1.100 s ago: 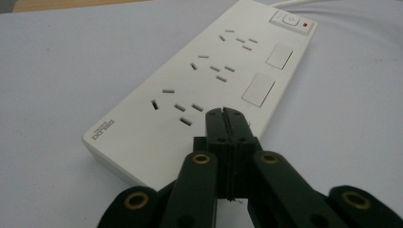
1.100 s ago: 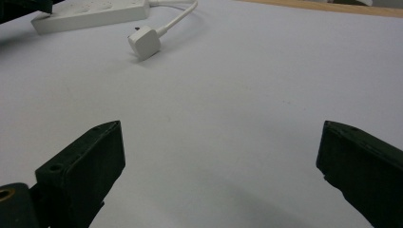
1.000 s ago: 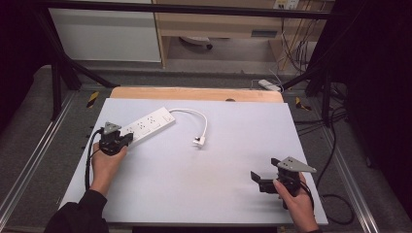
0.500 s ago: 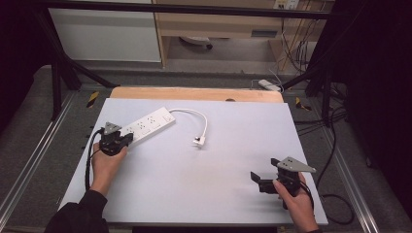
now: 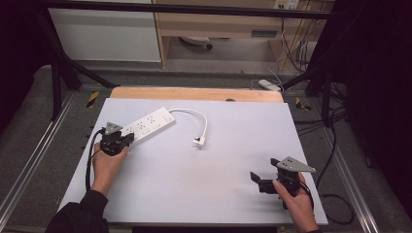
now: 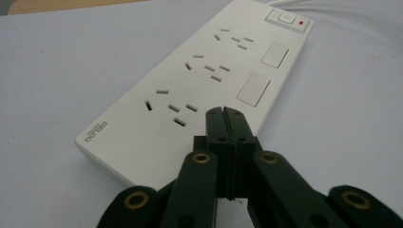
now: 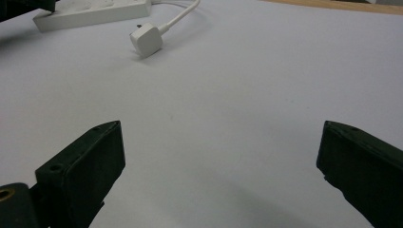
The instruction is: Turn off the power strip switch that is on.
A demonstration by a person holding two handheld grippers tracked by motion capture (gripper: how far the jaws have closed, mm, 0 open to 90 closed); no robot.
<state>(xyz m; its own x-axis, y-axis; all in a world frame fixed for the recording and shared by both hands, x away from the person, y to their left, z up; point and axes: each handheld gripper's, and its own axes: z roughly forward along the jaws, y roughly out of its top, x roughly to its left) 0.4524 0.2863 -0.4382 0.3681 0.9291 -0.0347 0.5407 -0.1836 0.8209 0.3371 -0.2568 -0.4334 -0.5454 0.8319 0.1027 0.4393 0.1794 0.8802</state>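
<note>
I have the left hand [image 5: 108, 162] reaching in from the near left corner, forearm in a dark sleeve, wrist straight, with the left gripper [image 5: 127, 139] pointing away from me and toward the right, low over the table [image 5: 233, 145]. Its jaws are pressed flat together with nothing between them; in the left gripper view the closed tips [image 6: 224, 114] sit over the near long edge of the power strip [image 6: 204, 80], beside the nearest socket, though I cannot tell whether they actually touch the casing.

The right hand [image 5: 296, 204] rests at the near right corner, well apart from the strip, and the right gripper [image 5: 256, 180] points left across the table. Its jaws are spread wide and empty, with bare tabletop between them in the right gripper view.

The power strip is a long white plastic bar, smooth and glossy, lying flat and diagonally at the far left of the table. It carries three socket groups, two blank rectangular covers and a switch with a small red light at the far end. A white round cord [image 5: 197, 116] curves out from that end to a squarish white plug [image 5: 199, 142], which lies loose on the matte, pale grey surface near the table's middle. A strip of bare wood [image 5: 194, 93] shows along the far edge.
</note>
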